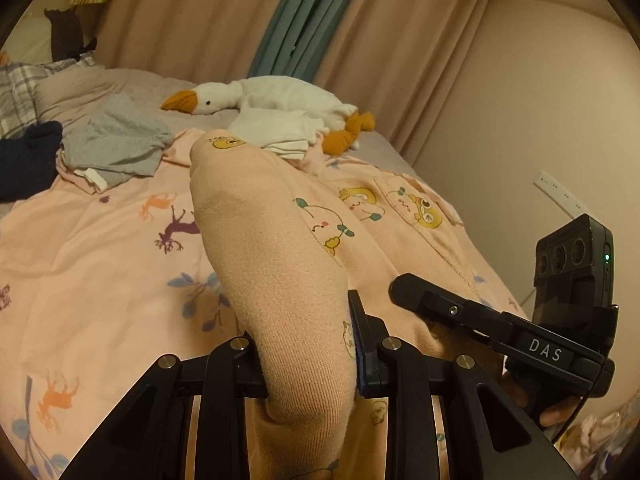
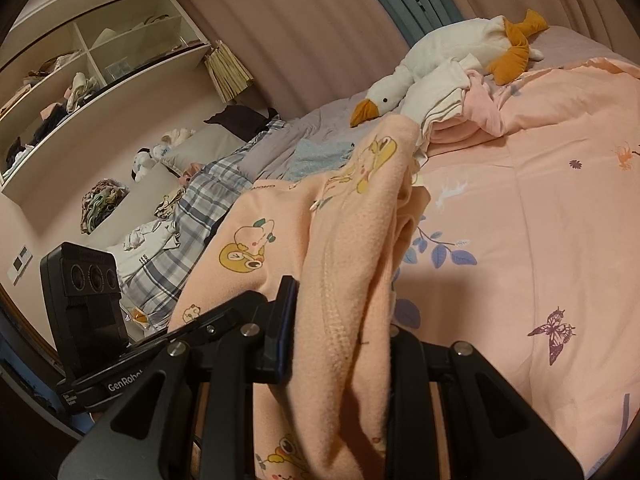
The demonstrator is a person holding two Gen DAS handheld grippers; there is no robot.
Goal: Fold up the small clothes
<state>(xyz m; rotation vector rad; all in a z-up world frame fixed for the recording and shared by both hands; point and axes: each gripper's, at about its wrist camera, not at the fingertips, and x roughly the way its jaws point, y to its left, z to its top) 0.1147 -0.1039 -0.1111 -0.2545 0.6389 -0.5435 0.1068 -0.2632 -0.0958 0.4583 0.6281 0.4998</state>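
Observation:
A peach fleece garment [image 1: 272,232] printed with cartoon animals is stretched between both grippers above the bed. My left gripper [image 1: 308,364] is shut on a thick bunched fold of it, which rises away from the jaws. The right gripper's body [image 1: 500,328] shows at the right of that view, close beside mine. In the right wrist view my right gripper [image 2: 340,344] is shut on another fold of the same garment [image 2: 344,248], along a zip seam. The left gripper's camera block [image 2: 86,304] sits at the left there.
A pink printed duvet [image 1: 88,264] covers the bed. A plush goose [image 1: 272,96] and folded white clothes [image 1: 276,128] lie at the far end, with grey [image 1: 120,140] and dark clothes [image 1: 28,160] to the left. Shelves [image 2: 92,68] and a plaid pillow [image 2: 188,232] flank the bed.

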